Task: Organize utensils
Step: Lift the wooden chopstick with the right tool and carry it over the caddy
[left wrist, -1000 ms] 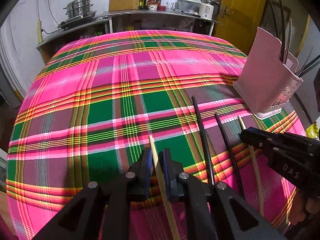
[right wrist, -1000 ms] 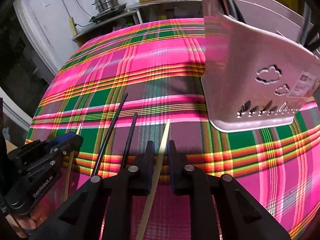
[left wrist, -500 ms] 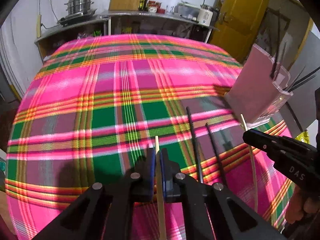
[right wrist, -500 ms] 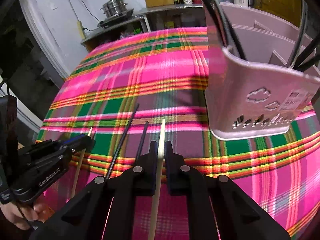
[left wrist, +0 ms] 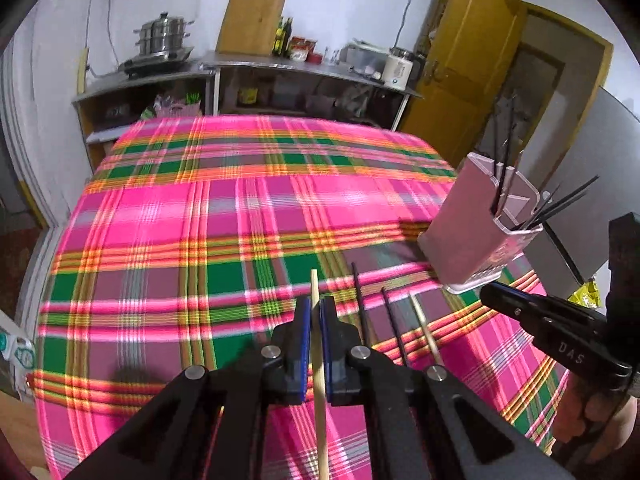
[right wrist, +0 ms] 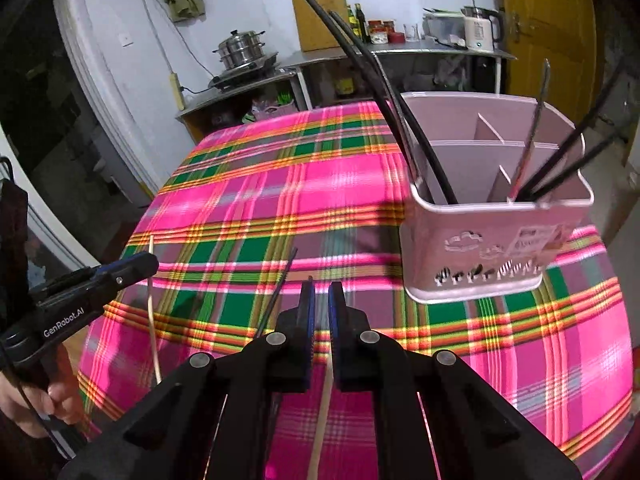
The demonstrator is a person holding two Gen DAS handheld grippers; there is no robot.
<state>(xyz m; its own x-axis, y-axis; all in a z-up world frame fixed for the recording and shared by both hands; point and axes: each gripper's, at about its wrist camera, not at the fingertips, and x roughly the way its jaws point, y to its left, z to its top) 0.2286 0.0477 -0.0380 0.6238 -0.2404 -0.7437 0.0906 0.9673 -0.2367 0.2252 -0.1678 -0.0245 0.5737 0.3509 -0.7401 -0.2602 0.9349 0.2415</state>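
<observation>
While two grippers clamp, two chopsticks rise

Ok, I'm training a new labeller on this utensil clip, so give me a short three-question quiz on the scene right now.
1. True or false: the left gripper is open and empty.
2. How many black chopsticks lie on the plaid cloth?
3. The pink holder is: A) tipped on its side, B) upright with black chopsticks inside, C) upright and empty.

Key: 1. False, it is shut on a pale chopstick. 2. Two. 3. B.
</observation>
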